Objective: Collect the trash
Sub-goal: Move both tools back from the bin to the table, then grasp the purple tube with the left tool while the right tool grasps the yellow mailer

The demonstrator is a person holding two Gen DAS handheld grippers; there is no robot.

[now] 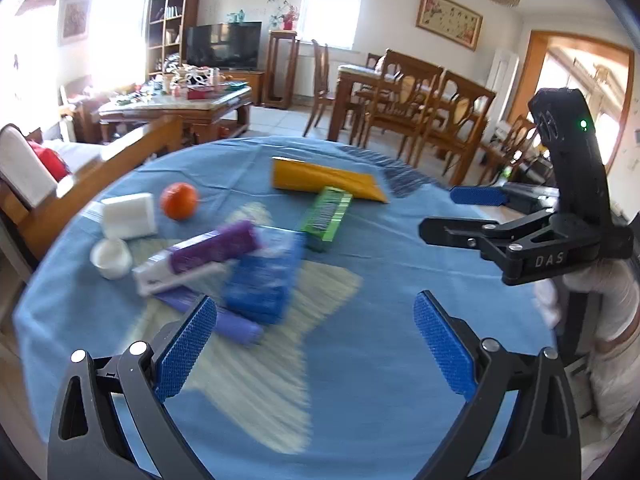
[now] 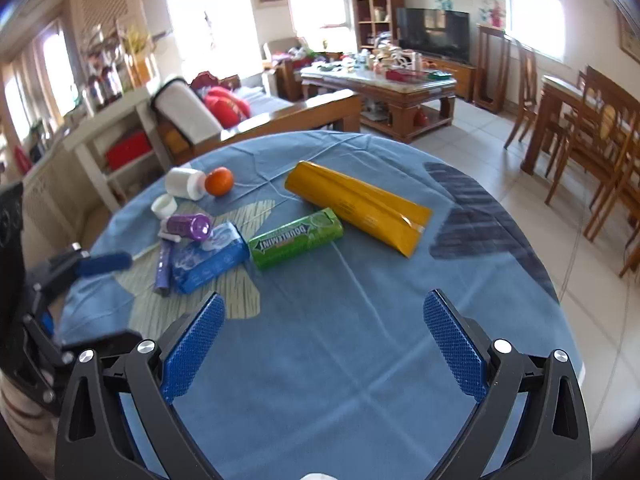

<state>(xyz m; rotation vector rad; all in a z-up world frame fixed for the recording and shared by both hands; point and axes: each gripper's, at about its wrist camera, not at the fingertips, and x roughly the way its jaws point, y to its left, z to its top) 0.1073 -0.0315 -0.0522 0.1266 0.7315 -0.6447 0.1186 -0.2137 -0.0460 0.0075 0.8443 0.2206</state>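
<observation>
Mid-table lie a yellow pack [image 2: 360,209], green gum pack [image 2: 296,238], blue wipes [image 2: 208,260] and purple tube [image 2: 189,226]; white bottle [image 2: 185,184] lies near the far-left edge.

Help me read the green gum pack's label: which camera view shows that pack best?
The right wrist view: the green gum pack lies sharp and unobstructed, with its DOUBLEMINT lettering legible, though upside down. The left wrist view shows it smeared by motion blur, its print unreadable.

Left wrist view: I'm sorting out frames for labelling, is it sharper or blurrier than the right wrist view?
Left wrist view: blurrier, the green rectangular gum pack smeared, its print unreadable. Right wrist view: sharper, the pack's lettering legible; windows glare white in both.
</observation>
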